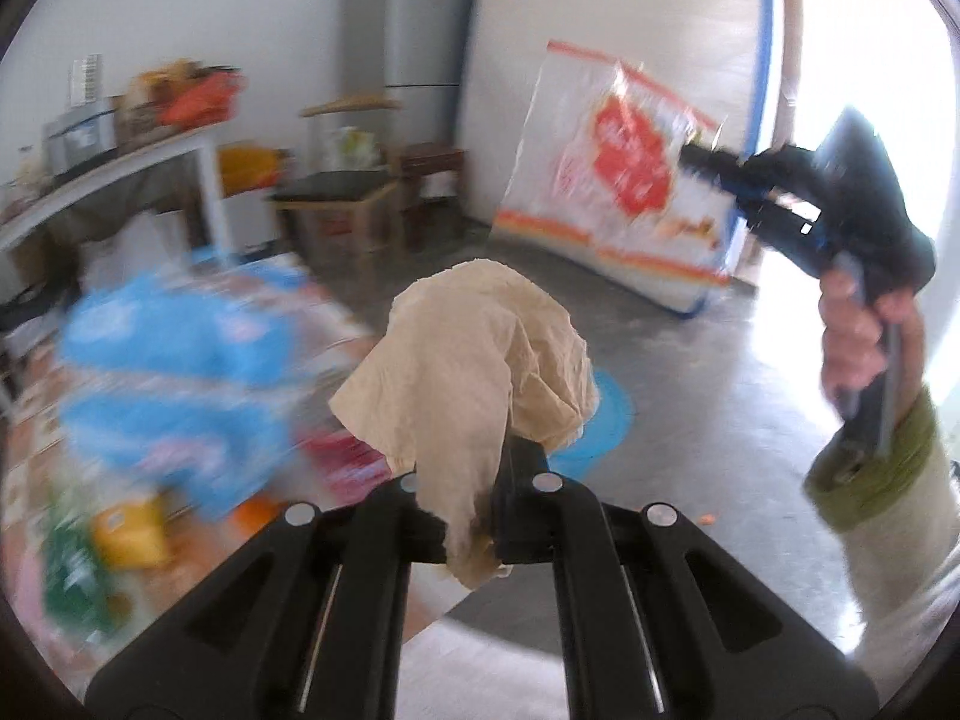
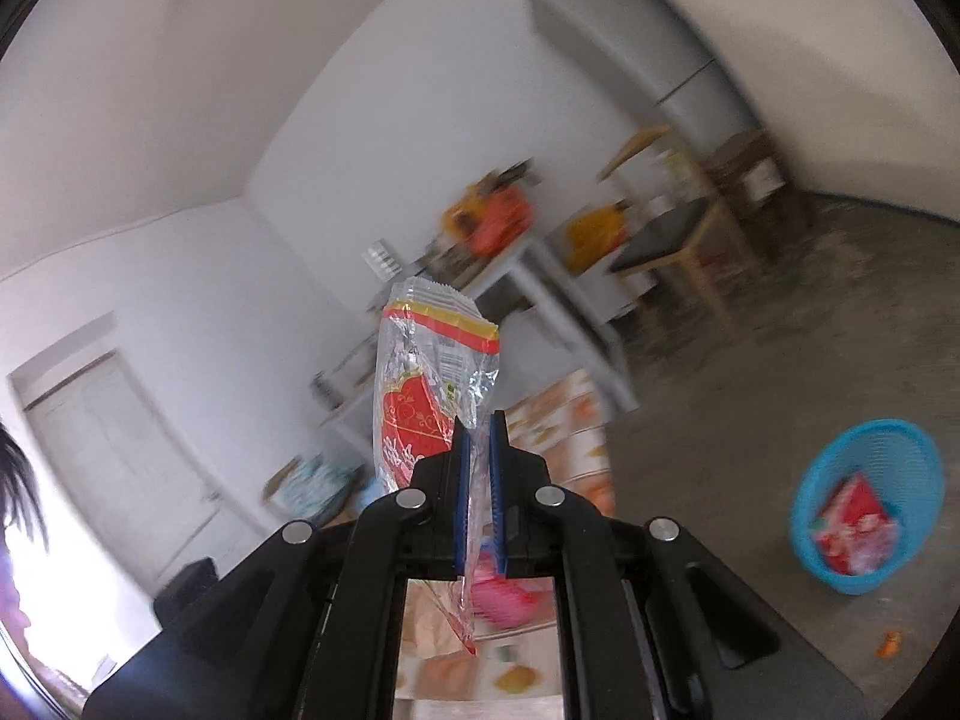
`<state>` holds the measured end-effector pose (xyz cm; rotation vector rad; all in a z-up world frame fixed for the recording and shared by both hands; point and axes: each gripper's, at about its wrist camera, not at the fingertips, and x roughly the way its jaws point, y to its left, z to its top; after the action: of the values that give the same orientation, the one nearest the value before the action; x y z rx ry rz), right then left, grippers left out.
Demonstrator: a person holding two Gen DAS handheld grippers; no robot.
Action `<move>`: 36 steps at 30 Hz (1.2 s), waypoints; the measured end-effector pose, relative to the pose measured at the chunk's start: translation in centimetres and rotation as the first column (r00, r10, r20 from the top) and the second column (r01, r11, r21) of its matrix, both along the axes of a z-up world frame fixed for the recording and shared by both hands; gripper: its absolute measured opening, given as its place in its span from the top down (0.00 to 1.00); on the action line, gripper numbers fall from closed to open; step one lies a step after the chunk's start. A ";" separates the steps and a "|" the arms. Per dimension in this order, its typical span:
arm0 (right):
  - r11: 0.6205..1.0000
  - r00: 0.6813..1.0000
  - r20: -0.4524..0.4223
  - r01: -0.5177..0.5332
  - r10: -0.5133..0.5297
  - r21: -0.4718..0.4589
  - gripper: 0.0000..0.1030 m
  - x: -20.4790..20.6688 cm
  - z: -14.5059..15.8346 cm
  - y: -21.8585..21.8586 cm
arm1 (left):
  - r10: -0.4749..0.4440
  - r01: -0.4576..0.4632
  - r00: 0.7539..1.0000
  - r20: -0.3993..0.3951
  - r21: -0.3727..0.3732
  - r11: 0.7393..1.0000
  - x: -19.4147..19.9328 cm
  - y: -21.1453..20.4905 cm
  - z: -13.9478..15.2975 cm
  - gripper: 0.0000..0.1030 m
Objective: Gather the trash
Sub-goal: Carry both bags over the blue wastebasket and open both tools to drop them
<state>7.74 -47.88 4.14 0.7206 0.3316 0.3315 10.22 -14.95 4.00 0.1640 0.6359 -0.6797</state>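
Gripping, left: my left gripper was clamped on a crumpled beige paper towel, which stood up from the jaws at centre frame.
Gripping, right: my right gripper pinched a clear snack wrapper with red and gold print between its blue pads.
Writing: white characters sat on the wrapper's red panel, too blurred for me to read.
Basket: a blue basket stood on the floor at 4 o'clock in the right view, holding red packaging.
Left view only: it showed my right hand at 3 o'clock holding that gripper, wrapper at 1 o'clock.
Both views: a grey fridge stood against the far wall.
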 end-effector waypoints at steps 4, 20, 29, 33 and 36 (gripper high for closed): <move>0.978 0.978 -0.069 0.191 -0.197 -0.079 0.94 -2.3 -1.8 -3.6 | -0.120 0.113 0.984 -0.129 -0.059 0.992 3.1 -6.2 -0.8 0.97; 0.875 0.777 -0.410 0.374 -0.477 -0.308 0.94 2.9 -16.1 -9.9 | -0.112 0.189 0.892 -0.438 0.136 0.973 16.0 -28.2 -15.4 0.96; 0.906 0.694 -0.587 0.368 -0.417 -0.208 0.93 10.4 -24.6 -14.8 | -0.082 0.169 0.854 -0.514 0.125 0.978 22.0 -33.4 -20.8 0.76; 0.923 0.635 -0.680 0.342 -0.367 -0.178 0.51 14.0 -30.1 -16.5 | -0.001 0.079 0.880 -0.476 0.145 0.986 22.7 -34.2 -21.1 0.42; 0.904 0.583 -0.705 0.372 -0.404 -0.211 0.44 14.6 -32.7 -17.2 | -0.027 0.093 0.873 -0.486 0.111 0.989 21.7 -33.7 -20.5 0.40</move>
<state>22.38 -65.06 -28.58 0.8449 0.9370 -0.4286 31.96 -48.62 -16.55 0.1354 1.1656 -0.7455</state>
